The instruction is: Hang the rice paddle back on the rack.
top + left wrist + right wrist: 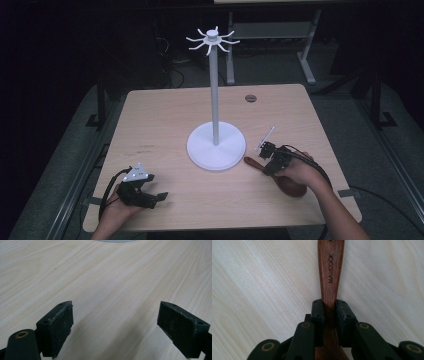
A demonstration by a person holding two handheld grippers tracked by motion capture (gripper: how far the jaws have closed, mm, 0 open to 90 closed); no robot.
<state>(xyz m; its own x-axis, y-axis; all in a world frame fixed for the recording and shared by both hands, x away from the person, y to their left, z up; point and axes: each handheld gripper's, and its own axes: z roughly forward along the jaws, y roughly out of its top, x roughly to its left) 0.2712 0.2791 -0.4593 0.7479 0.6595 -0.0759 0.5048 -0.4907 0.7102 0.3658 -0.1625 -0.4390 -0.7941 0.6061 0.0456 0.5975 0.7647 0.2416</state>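
Gripping the wooden spoon [330,277] firmly before any lift is the point of this step, I think: the right gripper [329,308] has its fingers [317,315] closed on the handle, near the bowl end, and the hold should stay square so the spoon does not swing. The spoon lies flat on the surface [165,120], just beside the base of the white hook stand [216,145]. The left gripper [115,322] rests wide open, holding nothing.
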